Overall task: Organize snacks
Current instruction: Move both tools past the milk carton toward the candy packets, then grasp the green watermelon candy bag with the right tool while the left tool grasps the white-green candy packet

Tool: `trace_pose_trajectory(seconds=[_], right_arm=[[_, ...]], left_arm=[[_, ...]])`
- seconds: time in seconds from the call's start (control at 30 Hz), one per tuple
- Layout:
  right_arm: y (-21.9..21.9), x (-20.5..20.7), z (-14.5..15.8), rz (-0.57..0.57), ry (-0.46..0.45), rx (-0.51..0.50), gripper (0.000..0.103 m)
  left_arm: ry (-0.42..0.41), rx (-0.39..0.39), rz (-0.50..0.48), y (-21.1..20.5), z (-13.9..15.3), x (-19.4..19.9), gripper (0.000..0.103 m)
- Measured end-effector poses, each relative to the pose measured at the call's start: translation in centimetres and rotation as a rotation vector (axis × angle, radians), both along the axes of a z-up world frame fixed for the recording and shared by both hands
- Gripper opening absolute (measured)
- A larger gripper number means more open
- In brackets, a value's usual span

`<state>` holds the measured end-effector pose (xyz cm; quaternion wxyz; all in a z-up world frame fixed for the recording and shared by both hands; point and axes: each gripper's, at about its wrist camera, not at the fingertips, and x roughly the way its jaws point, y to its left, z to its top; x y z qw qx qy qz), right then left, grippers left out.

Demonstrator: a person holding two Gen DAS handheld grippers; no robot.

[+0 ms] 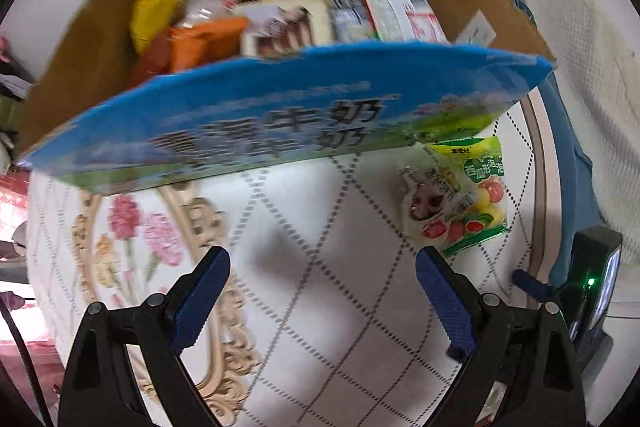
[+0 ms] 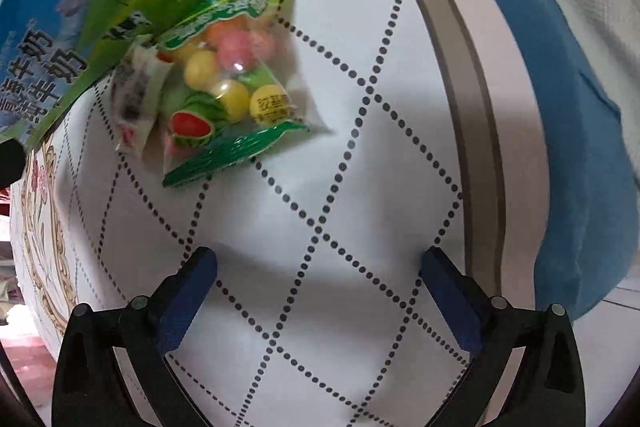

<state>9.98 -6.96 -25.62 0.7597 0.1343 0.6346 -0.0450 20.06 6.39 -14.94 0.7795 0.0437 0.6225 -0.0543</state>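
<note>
An open blue milk carton box stands on the round white table, holding several snack packets. A green bag of fruit candies and a small white wrapped snack lie beside the box's right corner. My left gripper is open and empty in front of the box. In the right wrist view the candy bag and white snack lie ahead and to the left of my right gripper, which is open and empty. The box's side is at upper left.
The table has a dotted diamond pattern, a floral print at left and a grey rim. A blue cloth hangs beyond the right edge. The right gripper's body shows at the left view's lower right.
</note>
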Motion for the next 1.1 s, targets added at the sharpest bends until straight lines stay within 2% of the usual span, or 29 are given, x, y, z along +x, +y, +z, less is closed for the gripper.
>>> trace_pose_trajectory(seconds=[0.13,0.23,0.3,0.33,0.37,0.6,0.63,0.7,0.73,0.77,0.8,0.93,1.1], right_arm=[[-0.8,-0.1,-1.2,-0.021,-0.008,0.029,0.103],[-1.2,0.1,-1.1,0.037,0.024,0.043,0.103],[-1.5,-0.5,0.4,0.083,0.001,0.017,0.089],[-1.8,-0.7,1.2,0.087,-0.015,0.008,0.073],[-2.3,-1.0,1.9,0.082,-0.027,0.012,0.063],[-5.8,-2.4,5.3,-0.006,-0.113,0.06,0.062],[-6.1,-2.3,5.6,-0.011,-0.119,0.069,0.062],[-6.3,-2.1,6.2,-0.018,-0.139,0.08,0.062],[-6.4,-1.9,6.4,-0.017,-0.149,0.082,0.062],[-6.5,-1.7,6.7,-0.019,-0.163,0.077,0.062],[-6.4,-1.6,6.8,-0.02,-0.169,0.076,0.062],[-6.3,0.2,7.2,-0.017,-0.189,0.113,0.062],[-2.9,4.1,7.4,0.031,-0.199,0.151,0.062]], left_arm=[[0.016,-0.015,0.007,-0.6,-1.0,0.9,0.095],[0.041,-0.041,0.018,-0.9,-1.3,1.2,0.095],[0.055,-0.074,0.018,-1.4,-1.4,1.2,0.095],[0.059,-0.084,0.012,-1.8,-1.4,1.2,0.095],[0.063,-0.097,0.0,-2.5,-1.5,1.2,0.095],[0.108,-0.138,-0.072,-6.3,-3.1,2.5,0.095],[0.124,-0.15,-0.078,-6.7,-3.6,2.8,0.092],[0.122,-0.153,-0.084,-7.0,-3.9,3.1,0.076],[0.114,-0.16,-0.095,-7.2,-3.8,3.1,0.072],[0.111,-0.169,-0.099,-7.3,-3.8,3.1,0.062],[0.111,-0.173,-0.102,-7.3,-3.8,3.4,0.059],[0.095,-0.163,-0.097,-6.0,-3.5,2.5,0.058],[0.126,-0.168,-0.034,-1.6,-3.3,0.1,0.058]])
